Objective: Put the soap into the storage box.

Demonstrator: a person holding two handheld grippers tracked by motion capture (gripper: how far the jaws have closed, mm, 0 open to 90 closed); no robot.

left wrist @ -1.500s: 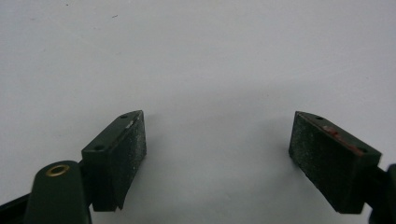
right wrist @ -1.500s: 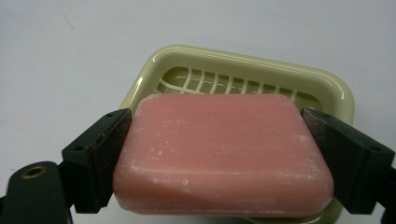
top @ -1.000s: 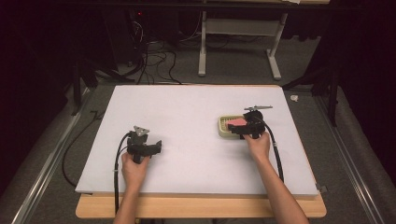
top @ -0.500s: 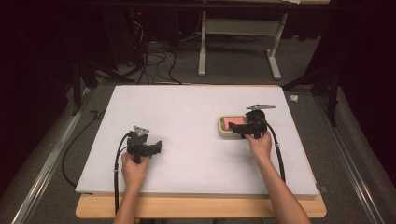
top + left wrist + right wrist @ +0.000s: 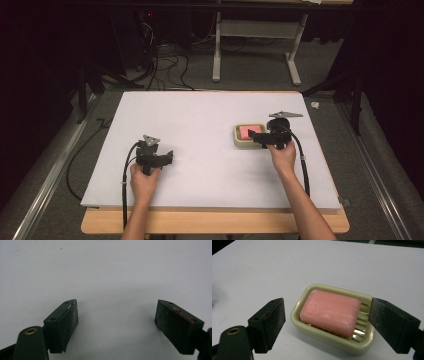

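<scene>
Left gripper [image 5: 156,157]: held in the person's left hand [image 5: 143,181] over the near-left part of the white tabletop [image 5: 200,125]. In the high view its dark body merges into one shape and the jaws cannot be made out there. A black cable [image 5: 126,175] loops from it back past the wrist and off the near edge.

Left jaws: the left gripper [image 5: 117,322] in its own view has both jaws spread wide with only bare white surface between them, so they are released. The bottoms of both jaws are cut off by the frame edge. The right-hand jaw carries a small reddish mark along its top edge; what it is cannot be told.

Soap dish [image 5: 249,136]: pale green, standing on the right half of the tabletop. In the high view its near-right corner is covered by the right gripper.

Soap [image 5: 330,311]: a pink bar [image 5: 250,131] lying inside the soap dish [image 5: 332,340] on its ribbed floor; the ribs show only at the uncovered right end.

Right gripper [image 5: 260,139]: held in the person's right hand [image 5: 283,157], just beside the dish, with a grey plate [image 5: 285,114] on top.

Right jaws: the right gripper [image 5: 327,317] in its own view has the jaws parted, one on each side of the dish. Whether the right-hand one touches the rim cannot be told, since it overlaps the dish's corner. They are released, gripping nothing.

Background: floor, cables and table legs beyond the far edge lie in deep shadow, hard to read.
</scene>
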